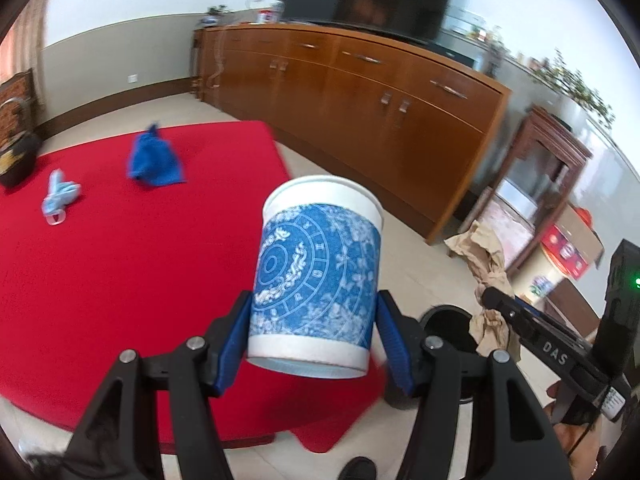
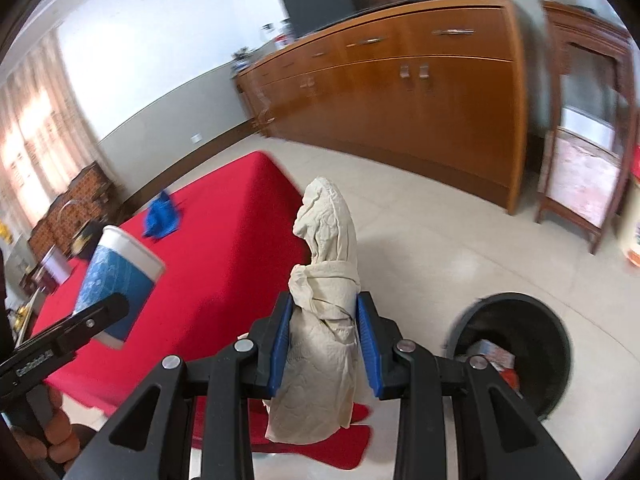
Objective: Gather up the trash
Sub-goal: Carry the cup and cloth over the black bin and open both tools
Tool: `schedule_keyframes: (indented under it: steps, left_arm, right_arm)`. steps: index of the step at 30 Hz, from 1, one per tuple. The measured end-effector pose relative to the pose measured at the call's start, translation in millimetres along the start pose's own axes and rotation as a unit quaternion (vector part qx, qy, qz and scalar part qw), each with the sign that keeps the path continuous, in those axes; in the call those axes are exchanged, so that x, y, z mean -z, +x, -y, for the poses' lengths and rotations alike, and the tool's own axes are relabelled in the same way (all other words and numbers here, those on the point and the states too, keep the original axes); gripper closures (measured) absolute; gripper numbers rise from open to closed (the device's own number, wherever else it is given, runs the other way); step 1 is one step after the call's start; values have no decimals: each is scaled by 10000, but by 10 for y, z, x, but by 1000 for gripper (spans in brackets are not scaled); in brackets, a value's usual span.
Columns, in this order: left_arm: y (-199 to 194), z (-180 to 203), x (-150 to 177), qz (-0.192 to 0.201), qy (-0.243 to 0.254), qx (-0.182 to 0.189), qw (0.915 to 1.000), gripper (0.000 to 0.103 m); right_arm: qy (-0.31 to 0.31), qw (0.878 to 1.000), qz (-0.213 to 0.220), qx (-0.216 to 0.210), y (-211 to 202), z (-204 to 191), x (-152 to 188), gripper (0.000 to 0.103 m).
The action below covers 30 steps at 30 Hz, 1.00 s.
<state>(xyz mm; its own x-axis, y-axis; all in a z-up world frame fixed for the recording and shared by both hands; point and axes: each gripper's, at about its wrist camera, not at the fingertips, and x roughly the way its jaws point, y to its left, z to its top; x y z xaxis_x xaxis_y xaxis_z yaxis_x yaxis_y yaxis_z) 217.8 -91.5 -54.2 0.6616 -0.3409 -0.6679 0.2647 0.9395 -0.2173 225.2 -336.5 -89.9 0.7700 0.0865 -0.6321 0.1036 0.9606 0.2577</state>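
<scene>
My left gripper (image 1: 314, 332) is shut on a blue-and-white paper cup (image 1: 318, 276), held upright above the near corner of the red-covered table (image 1: 120, 280). The same cup (image 2: 120, 280) shows at the left of the right wrist view. My right gripper (image 2: 324, 340) is shut on a crumpled beige paper towel (image 2: 326, 320) that sticks up between the blue pads and hangs below them. The towel (image 1: 490, 276) and the right gripper also appear at the right of the left wrist view. A black trash bin (image 2: 516, 348) with some rubbish inside stands on the floor, lower right.
A blue cloth (image 1: 154, 158) and a light blue face mask (image 1: 60, 196) lie on the red table. A long wooden sideboard (image 1: 360, 96) runs along the wall, with a small wooden stand (image 1: 536, 184) beside it. Pale tiled floor (image 2: 420, 220) lies between table and sideboard.
</scene>
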Motion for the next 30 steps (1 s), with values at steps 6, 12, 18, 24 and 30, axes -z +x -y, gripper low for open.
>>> schedule_keyframes:
  steps: [6, 12, 18, 24, 30]
  left_arm:
    - [239, 584, 90, -258, 384, 491, 9977, 41]
    - [546, 1110, 234, -632, 740, 875, 9914, 41]
    - [827, 1535, 337, -936, 995, 1100, 9845, 41]
    - [1035, 1812, 438, -1183, 1168, 1221, 9785, 41]
    - [1190, 1970, 520, -1337, 1319, 1251, 9742, 41]
  right_arm:
    - [402, 9966, 89, 720, -226, 748, 84, 69]
    - [1001, 9881, 27, 1169, -408, 1395, 279, 69]
    - [1280, 9812, -242, 1426, -383, 1826, 424, 69]
    - [1389, 9770, -516, 1534, -258, 2019, 511, 69]
    - [1411, 9748, -604, 1617, -201, 2113, 531, 69]
